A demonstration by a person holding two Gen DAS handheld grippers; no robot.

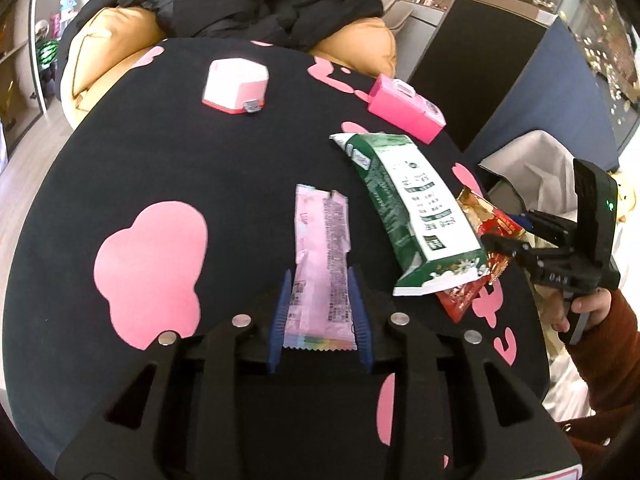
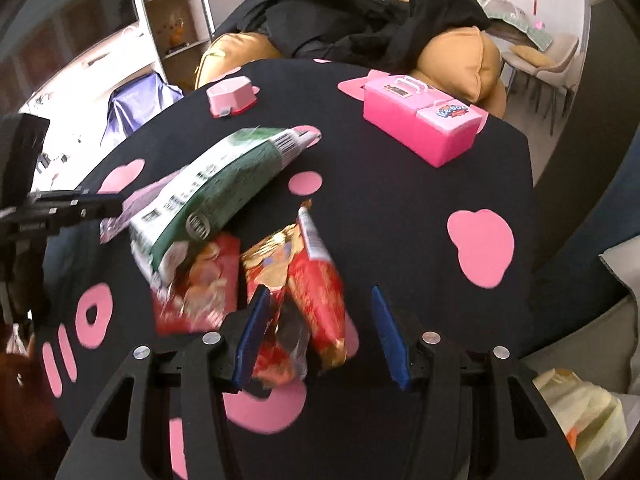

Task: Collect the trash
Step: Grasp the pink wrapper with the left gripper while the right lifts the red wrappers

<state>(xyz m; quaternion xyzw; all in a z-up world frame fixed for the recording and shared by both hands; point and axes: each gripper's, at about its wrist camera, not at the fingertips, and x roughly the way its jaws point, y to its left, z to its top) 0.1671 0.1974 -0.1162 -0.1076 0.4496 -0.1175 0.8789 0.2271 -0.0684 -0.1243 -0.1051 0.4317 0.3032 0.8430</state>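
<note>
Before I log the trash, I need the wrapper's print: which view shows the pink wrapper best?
The left wrist view: the pink wrapper lies flat, sharp and almost whole between the fingers. In the right wrist view only a blurred corner peeks from under the green carton.

Black tabletop (image 1: 160, 152) patterned with pink cloud shapes | pink-and-white hexagonal box (image 1: 235, 85) near its far edge | bright pink toy case (image 2: 424, 118) with white handles at the far right corner | tan cushioned seat (image 2: 460, 64) behind, draped in black clothing (image 1: 260, 4) | shelving (image 2: 176, 12) at back
</note>
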